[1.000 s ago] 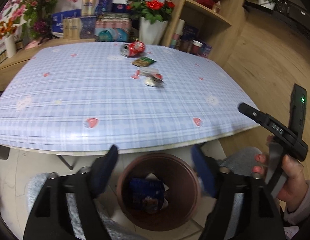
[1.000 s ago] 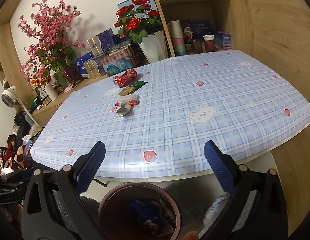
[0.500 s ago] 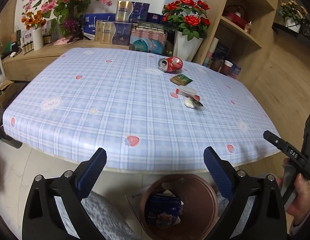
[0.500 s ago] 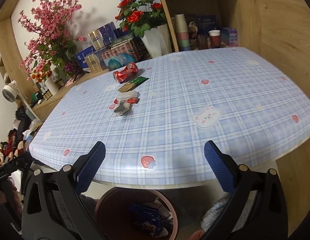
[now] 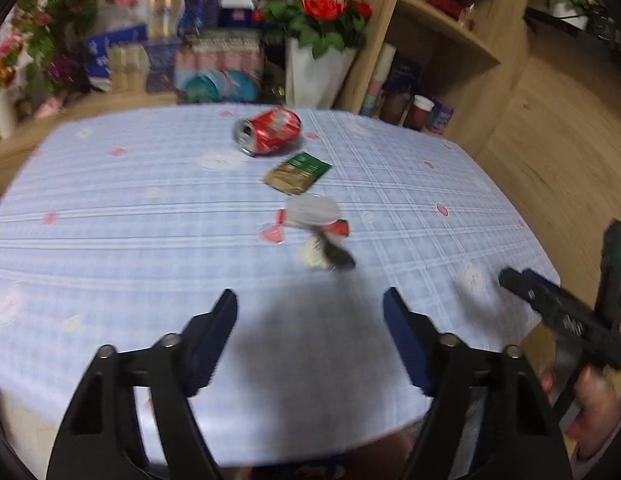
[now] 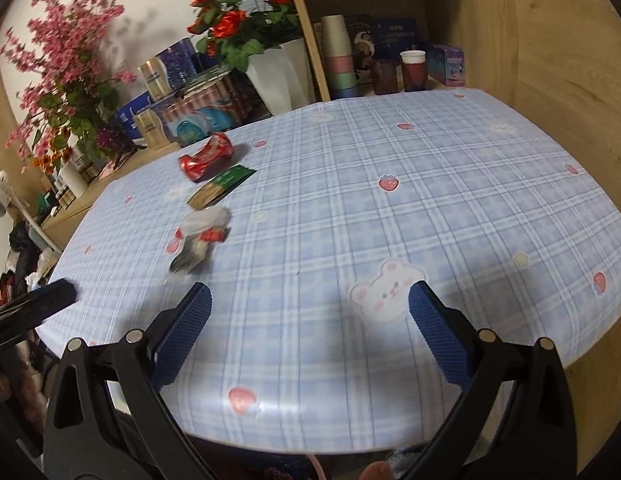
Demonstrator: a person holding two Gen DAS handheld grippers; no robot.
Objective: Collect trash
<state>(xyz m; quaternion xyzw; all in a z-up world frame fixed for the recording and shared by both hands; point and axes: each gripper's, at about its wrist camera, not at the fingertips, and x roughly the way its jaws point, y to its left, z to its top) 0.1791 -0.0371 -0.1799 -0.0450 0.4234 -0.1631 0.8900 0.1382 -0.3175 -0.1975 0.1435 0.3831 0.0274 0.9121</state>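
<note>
A crushed red can (image 5: 269, 131) lies on the blue checked tablecloth (image 5: 110, 220), far side. In front of it lie a green and gold sachet (image 5: 297, 172), a white and red wrapper (image 5: 313, 211) and a crumpled foil wrapper (image 5: 328, 253). My left gripper (image 5: 310, 340) is open and empty, over the table's near part, short of the foil wrapper. My right gripper (image 6: 309, 330) is open and empty over the near edge; the can (image 6: 206, 156), sachet (image 6: 222, 186), white wrapper (image 6: 204, 222) and foil wrapper (image 6: 188, 258) lie to its far left.
A white vase of red roses (image 5: 316, 46) and boxes (image 5: 218, 68) stand behind the table. Wooden shelves (image 6: 390, 60) hold cups at the right. The right gripper's handle (image 5: 562, 320) shows at the right of the left wrist view. The bin's rim is barely visible below the table edge.
Both grippers have moved up and forward from above the brown bin to over the table; the bin has dropped out of view. Both stay open.
</note>
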